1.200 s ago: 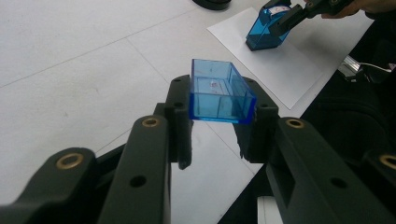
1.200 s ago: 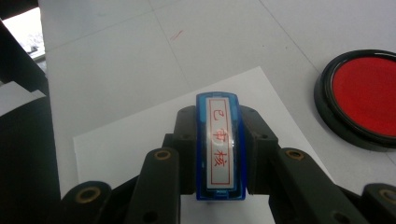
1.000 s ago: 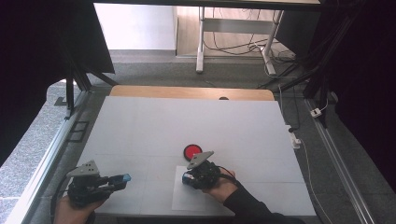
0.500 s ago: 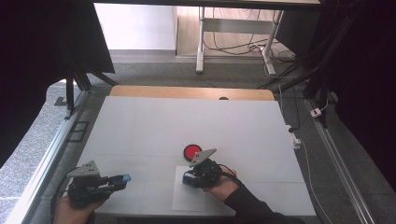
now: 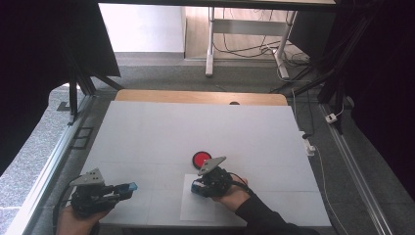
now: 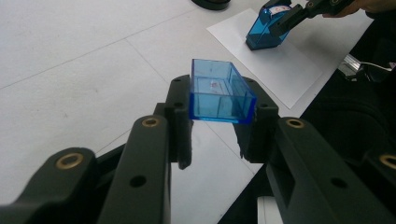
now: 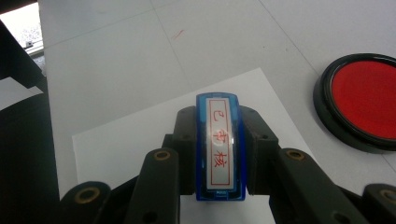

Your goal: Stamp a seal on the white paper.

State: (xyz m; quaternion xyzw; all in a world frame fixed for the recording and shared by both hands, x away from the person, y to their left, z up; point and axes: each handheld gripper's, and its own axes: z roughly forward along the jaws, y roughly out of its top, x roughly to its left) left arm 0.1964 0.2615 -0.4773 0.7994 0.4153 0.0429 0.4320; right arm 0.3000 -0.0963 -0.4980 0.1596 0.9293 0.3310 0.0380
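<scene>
We hold the blue stamp (image 7: 219, 149) pinched in the right hand-held gripper (image 5: 204, 185), lower centre of the high view, over the white paper sheet (image 5: 208, 215). In the right gripper view the stamp's label with 3 red characters faces up between the black jaws, which press on both its sides. The red ink pad (image 5: 201, 158) sits just above the gripper in the high view, and at the right edge of the right gripper view (image 7: 359, 100), close but apart from the stamp.

The left hand-held gripper (image 5: 117, 190), lower left of the high view, pinches the stamp's clear blue cap (image 6: 219, 91), open side toward the camera. It is held above the counter (image 5: 161, 132), well apart from the paper.

We judge the step as pressing the stamp onto the sheet. To do it well we keep the stamp upright and square to the paper, come straight down, press evenly, then lift straight up so the print does not smear. We keep the stamp base fully inside the sheet, away from its edge. We cannot tell from these views whether the base already touches the paper. The cap hand should stay clear at the lower left.
</scene>
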